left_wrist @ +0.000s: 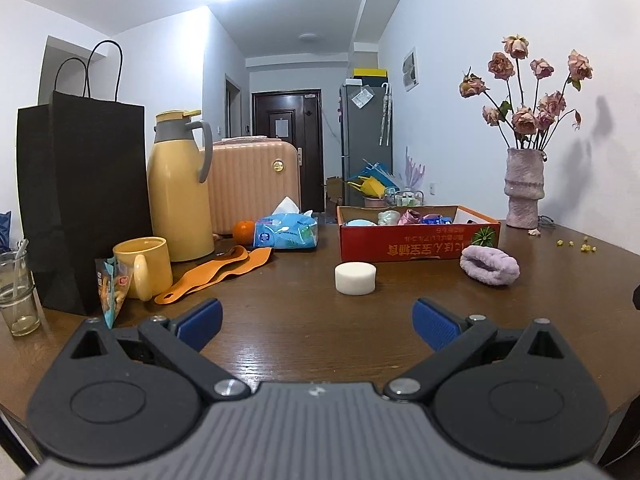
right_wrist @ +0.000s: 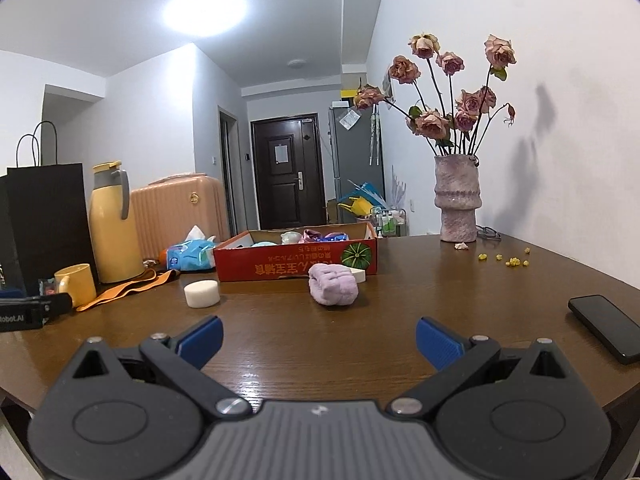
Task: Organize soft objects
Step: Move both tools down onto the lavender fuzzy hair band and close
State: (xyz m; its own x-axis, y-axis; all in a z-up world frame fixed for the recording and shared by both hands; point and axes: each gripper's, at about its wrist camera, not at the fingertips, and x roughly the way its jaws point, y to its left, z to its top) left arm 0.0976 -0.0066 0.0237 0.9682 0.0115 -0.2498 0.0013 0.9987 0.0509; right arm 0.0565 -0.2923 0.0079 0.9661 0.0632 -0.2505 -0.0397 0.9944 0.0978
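Note:
A white round sponge (left_wrist: 355,278) lies on the brown table, a short way ahead of my open, empty left gripper (left_wrist: 318,325). A fluffy lilac cloth (left_wrist: 489,266) lies to its right, in front of a red cardboard box (left_wrist: 418,244) that holds several soft items. In the right wrist view the lilac cloth (right_wrist: 333,283) lies ahead of my open, empty right gripper (right_wrist: 319,340), the sponge (right_wrist: 202,293) to its left, the box (right_wrist: 296,262) behind. A second white sponge (right_wrist: 359,275) peeks out behind the cloth.
At the left stand a black paper bag (left_wrist: 82,200), a yellow thermos (left_wrist: 180,188), a yellow mug (left_wrist: 143,266), orange spoons (left_wrist: 216,272), a tissue pack (left_wrist: 286,232) and a glass (left_wrist: 16,292). A vase of dried roses (right_wrist: 458,200) stands at the back right. A black phone (right_wrist: 606,326) lies at the right.

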